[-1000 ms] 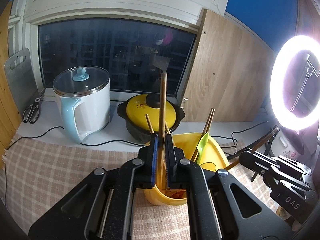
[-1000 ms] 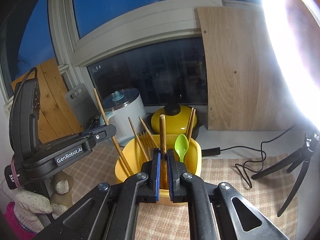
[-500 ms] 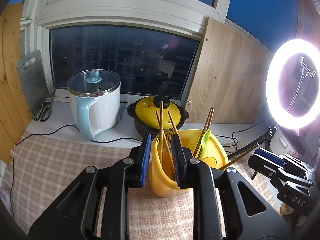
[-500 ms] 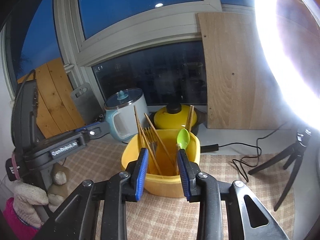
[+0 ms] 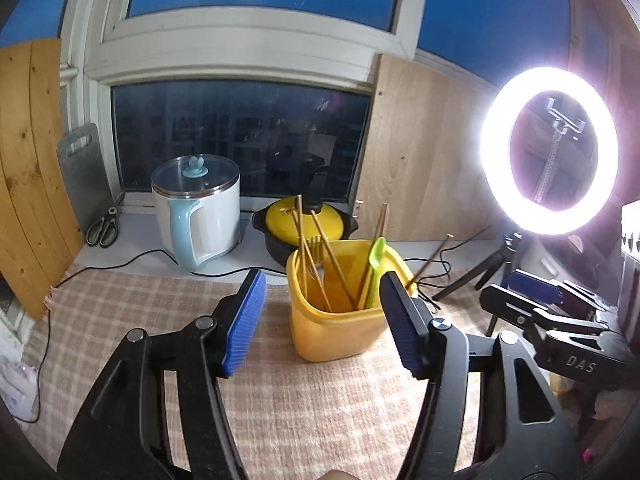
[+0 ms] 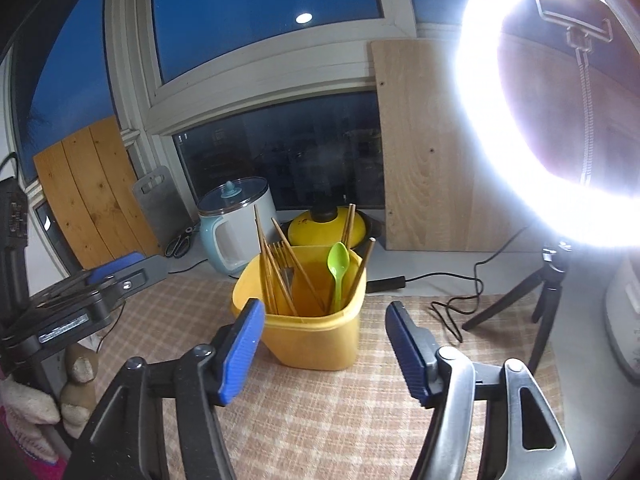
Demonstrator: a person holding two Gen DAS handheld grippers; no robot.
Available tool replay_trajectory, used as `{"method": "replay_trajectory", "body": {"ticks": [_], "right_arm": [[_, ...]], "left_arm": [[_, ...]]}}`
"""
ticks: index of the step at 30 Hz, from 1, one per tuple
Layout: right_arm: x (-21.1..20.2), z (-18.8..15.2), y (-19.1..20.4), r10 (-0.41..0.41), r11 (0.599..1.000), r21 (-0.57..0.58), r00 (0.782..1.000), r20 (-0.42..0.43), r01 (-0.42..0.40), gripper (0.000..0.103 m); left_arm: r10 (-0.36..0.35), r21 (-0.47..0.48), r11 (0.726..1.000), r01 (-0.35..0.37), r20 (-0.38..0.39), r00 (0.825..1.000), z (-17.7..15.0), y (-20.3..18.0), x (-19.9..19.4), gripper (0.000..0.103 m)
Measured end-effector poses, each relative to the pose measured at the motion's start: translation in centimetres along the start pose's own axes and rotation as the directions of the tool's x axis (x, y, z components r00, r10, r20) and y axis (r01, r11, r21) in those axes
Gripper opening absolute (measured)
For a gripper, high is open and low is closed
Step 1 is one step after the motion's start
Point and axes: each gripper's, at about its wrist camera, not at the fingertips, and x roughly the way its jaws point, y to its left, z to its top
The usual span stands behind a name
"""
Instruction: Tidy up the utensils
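Chopsticks (image 6: 276, 276) of brown wood now stand released in the yellow plastic tub (image 6: 308, 332) mid-table; left gripper (image 5: 320, 320) and right gripper (image 6: 324, 344) have just been opening, empty, pulled nearer, so sorting looks finished.

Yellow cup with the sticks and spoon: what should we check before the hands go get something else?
1. Yellow cup standing upright on the checked cloth: ok.
2. Chopsticks and green spoon inside the cup: ok.
3. Left gripper, jaws just opened, nothing between the fingers: ok.
4. Right gripper, jaws just opened, holding nothing: ok.
5. More loose utensils waiting on the cloth: cannot tell, none in view.
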Motion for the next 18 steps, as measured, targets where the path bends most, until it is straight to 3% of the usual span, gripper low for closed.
{"method": "replay_trajectory", "body": {"ticks": [4, 8, 11, 18], "right_arm": [[-1.8, -0.5, 0.0, -0.026, 0.999, -0.026, 0.999, 0.022, 0.026, 0.084], [-3.5, -1.0, -0.1, -0.043, 0.998, -0.032, 0.998, 0.053, 0.045, 0.091], [-4.3, -1.4, -0.2, -0.058, 0.997, -0.04, 0.996, 0.071, 0.061, 0.096], [-5.3, -2.3, -0.6, -0.084, 0.996, -0.033, 0.993, 0.088, 0.087, 0.103]], "left_arm": [[0.014, 0.024, 1.0, -0.014, 0.012, 1.0, -0.6, -1.4, -2.1, 0.08], [0.021, 0.047, 0.999, -0.022, 0.021, 1.0, -1.3, -2.6, -3.7, 0.084], [0.053, 0.06, 0.997, -0.053, 0.007, 0.999, -2.0, -3.5, -4.2, 0.096], [0.1, 0.092, 0.991, -0.096, -0.036, 0.994, -3.9, -4.8, -4.9, 0.099]]}}
